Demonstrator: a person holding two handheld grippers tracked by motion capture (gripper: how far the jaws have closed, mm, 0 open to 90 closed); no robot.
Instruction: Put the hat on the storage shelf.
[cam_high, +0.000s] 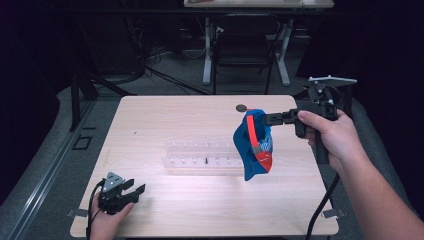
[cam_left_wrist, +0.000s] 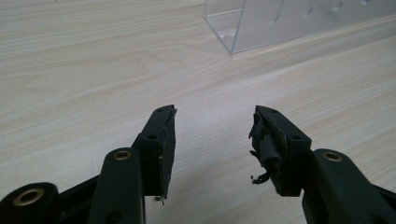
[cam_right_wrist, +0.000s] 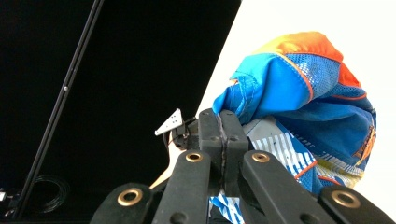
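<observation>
The blue garment (cam_high: 252, 145) was already lifted off the bench (cam_high: 165, 115), pinched in the closed right claw (cam_high: 266, 119); the left claw (cam_high: 131, 191) rested agape, empty; placement remained.

We see a blue garment (cam_high: 252, 145) with orange-red bands and a white-patterned mesh patch, a pale wood-grain desk (cam_high: 190, 210), a clear rack (cam_high: 200, 159), and black fingers (cam_left_wrist: 161, 140).

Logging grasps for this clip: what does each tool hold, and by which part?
The right tool is shut on the blue garment, pinching its upper edge so it hangs above the table. The left tool is open and holds nothing.
</observation>
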